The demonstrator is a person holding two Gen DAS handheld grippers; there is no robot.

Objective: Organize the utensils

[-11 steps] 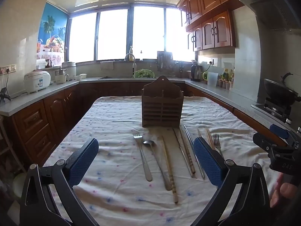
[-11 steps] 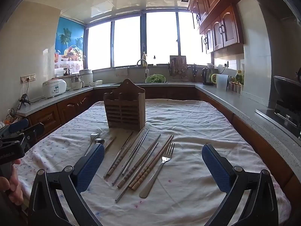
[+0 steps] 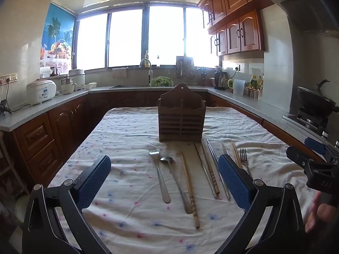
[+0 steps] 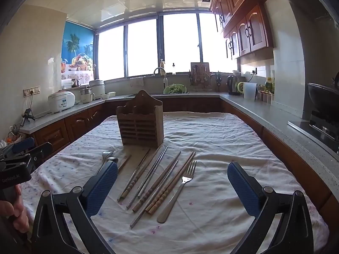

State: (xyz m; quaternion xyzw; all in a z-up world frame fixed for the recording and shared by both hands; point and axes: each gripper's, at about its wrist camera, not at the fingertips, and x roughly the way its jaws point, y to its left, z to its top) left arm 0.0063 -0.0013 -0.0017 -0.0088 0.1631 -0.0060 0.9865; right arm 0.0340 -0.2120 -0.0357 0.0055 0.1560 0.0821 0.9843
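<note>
1. The left gripper (image 3: 164, 181) is hovering low over the near end of the table, its blue-padded jaws standing spread wide with nothing pinched between them.
2. A white spotted tablecloth (image 3: 127, 139) is covering the table, and the utensils are lying on it in a loose row, handles toward the cameras.
3. At the left of the row, a steel fork (image 3: 160, 173) is lying just beside a steel spoon (image 3: 177, 182), and one wooden chopstick (image 3: 190, 190) is resting next to the spoon.
4. A wooden utensil holder (image 3: 181, 116) is standing upright behind the row, near the table's middle, its slots empty as far as the views are showing.
5. Further right, several wooden and metal chopsticks (image 4: 156, 180) are lying side by side, some touching, fanned slightly apart.
6. A second fork (image 4: 178, 192) is lying at the right end of the row, just beside the last chopsticks.
7. The right gripper (image 4: 172, 187) is hanging above those chopsticks and that fork, its jaws likewise parted wide and gripping nothing.
</note>
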